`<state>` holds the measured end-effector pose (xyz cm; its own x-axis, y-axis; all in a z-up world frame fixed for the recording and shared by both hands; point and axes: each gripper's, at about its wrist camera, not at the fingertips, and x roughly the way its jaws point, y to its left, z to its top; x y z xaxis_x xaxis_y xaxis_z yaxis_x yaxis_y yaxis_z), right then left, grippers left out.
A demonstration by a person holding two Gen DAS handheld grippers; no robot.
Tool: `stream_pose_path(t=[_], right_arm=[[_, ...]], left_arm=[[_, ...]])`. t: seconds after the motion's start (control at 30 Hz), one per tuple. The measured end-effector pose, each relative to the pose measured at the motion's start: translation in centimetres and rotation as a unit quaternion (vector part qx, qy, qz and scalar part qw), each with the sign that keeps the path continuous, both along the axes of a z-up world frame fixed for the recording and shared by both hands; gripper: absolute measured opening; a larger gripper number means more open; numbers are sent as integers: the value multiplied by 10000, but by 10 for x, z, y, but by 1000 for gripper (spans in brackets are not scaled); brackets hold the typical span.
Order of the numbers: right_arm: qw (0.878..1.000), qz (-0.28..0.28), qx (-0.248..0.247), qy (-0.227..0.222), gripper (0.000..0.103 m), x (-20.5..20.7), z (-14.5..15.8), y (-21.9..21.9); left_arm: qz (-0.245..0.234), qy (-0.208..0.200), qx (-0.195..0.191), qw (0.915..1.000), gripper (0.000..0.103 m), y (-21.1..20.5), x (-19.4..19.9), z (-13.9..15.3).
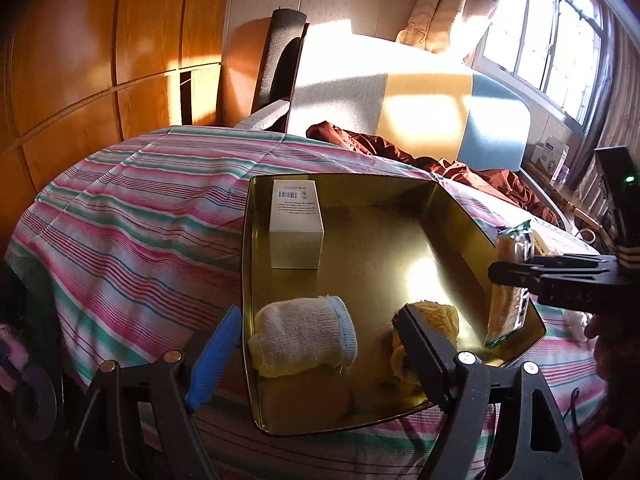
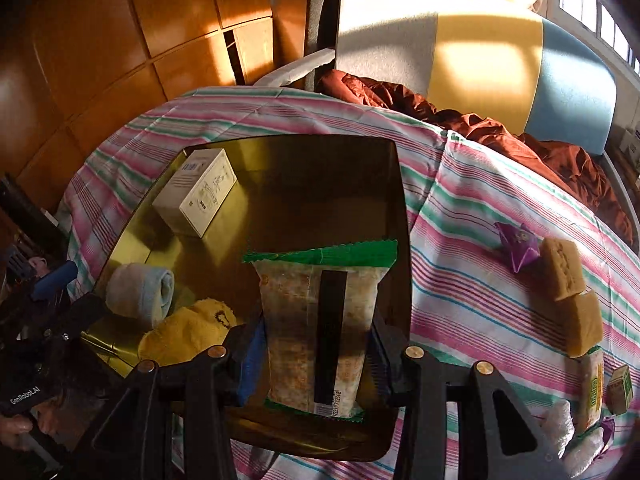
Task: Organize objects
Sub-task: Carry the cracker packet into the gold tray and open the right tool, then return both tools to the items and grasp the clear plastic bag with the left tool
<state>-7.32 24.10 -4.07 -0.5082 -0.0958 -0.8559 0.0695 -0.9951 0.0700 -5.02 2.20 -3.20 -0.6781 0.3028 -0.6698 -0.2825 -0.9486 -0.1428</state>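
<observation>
Pinched in my right gripper [image 2: 316, 344], the snack packet [image 2: 320, 332] hung over the tin [image 2: 402, 216], liable to slip sideways onto the bed; my left gripper [image 1: 316, 344] gaped empty.

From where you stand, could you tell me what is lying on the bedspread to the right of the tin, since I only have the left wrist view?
Observer: Two tan blocks lie there, and a purple wrapper beside them.
Operator: Thank you. Is the packet fully gripped by the right gripper?
Observer: Yes, the right gripper clamps the snack packet by both long edges, its green end pointing over the gold tin.
Operator: What is printed on the white box?
Observer: The white box shows a line drawing on its side face.
</observation>
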Motion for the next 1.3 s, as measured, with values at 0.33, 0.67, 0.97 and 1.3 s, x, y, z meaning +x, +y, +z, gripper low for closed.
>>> stream_pose_path(t=[0.33,0.67,0.97,1.3], right_arm=[[9997,87,62,-215,64,4,-18,-8],[9937,148,853,706,86,32,24,-1],[9725,-534,1867,1285,86,57,49,50],[9507,-2224,2029,749,86,100,44,180]], left_arm=[[84,-105,58,9999,81,-7,-2,-7],[204,-18,-63,9998,85,-6,-2,0],[181,262,-294,9991,88,2,5,15],[-388,317,-220,9985,90,28,13,28]])
